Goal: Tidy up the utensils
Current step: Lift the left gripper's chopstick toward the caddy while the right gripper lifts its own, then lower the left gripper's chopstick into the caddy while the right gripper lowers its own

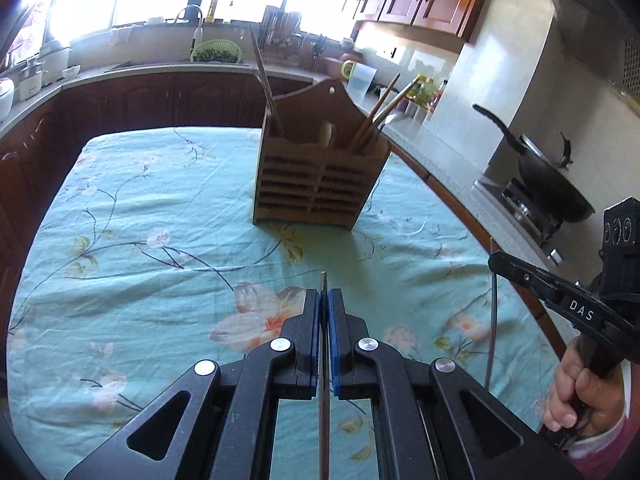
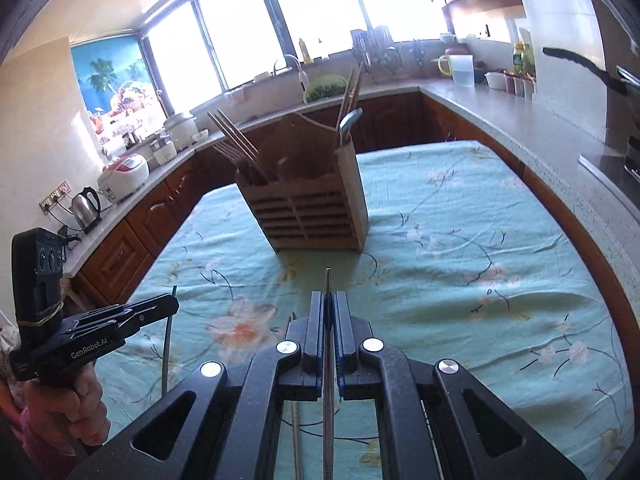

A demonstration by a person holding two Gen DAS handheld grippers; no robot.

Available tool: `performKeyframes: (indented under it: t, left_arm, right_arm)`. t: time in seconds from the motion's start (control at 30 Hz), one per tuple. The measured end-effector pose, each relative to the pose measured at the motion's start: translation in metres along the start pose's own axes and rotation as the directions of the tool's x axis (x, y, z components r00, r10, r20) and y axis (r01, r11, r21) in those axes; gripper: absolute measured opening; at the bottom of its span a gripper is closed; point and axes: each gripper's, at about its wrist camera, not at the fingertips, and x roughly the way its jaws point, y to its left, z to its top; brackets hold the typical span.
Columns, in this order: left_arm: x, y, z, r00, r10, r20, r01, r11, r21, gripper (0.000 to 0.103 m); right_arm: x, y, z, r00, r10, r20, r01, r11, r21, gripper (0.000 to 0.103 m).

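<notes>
Lettering reads "DAS" on my right tool (image 1: 495, 261) and "GenRobot.AI" on my left tool (image 2: 175, 302), each clenched on a metal chopstick (image 1: 324, 360), wooden holder (image 1: 320, 176) straight ahead on the counter (image 1: 140, 208).

Chopstick (image 1: 324, 420) lower end off-frame

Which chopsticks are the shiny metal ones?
The chopstick in the left gripper and the one in the right gripper; the sticks in the wooden holder are brown wood.
</notes>
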Motion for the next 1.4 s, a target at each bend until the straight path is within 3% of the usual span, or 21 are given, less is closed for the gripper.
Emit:
performKeyframes:
  t: [0.23, 0.4, 1.03, 1.4]
  left_arm:
    - [-0.062, 0.009, 0.001, 0.994, -0.04, 0.101, 0.041, 0.999, -0.014, 0.002]
    - [-0.084, 0.017, 0.002, 0.988, -0.055, 0.145, 0.059, 0.998, -0.027, 0.002]
    - [-0.068, 0.027, 0.035, 0.972, -0.045, 0.229, 0.056, 0.998, -0.039, 0.002]
    - [-0.06, 0.026, 0.085, 0.945, -0.046, 0.325, 0.054, 0.998, -0.015, 0.002]
  right_arm:
    - [-0.045, 0.018, 0.028, 0.991, 0.019, 0.134, -0.014, 0.999, -0.041, 0.004]
    - [-0.056, 0.023, 0.042, 0.982, 0.022, 0.188, -0.011, 0.998, -0.058, 0.004]
    - [-0.037, 0.018, 0.063, 0.977, 0.026, 0.213, -0.021, 0.999, -0.026, 0.004]
    - [-0.032, 0.015, 0.111, 0.955, 0.023, 0.294, -0.019, 1.0, -0.016, 0.004]
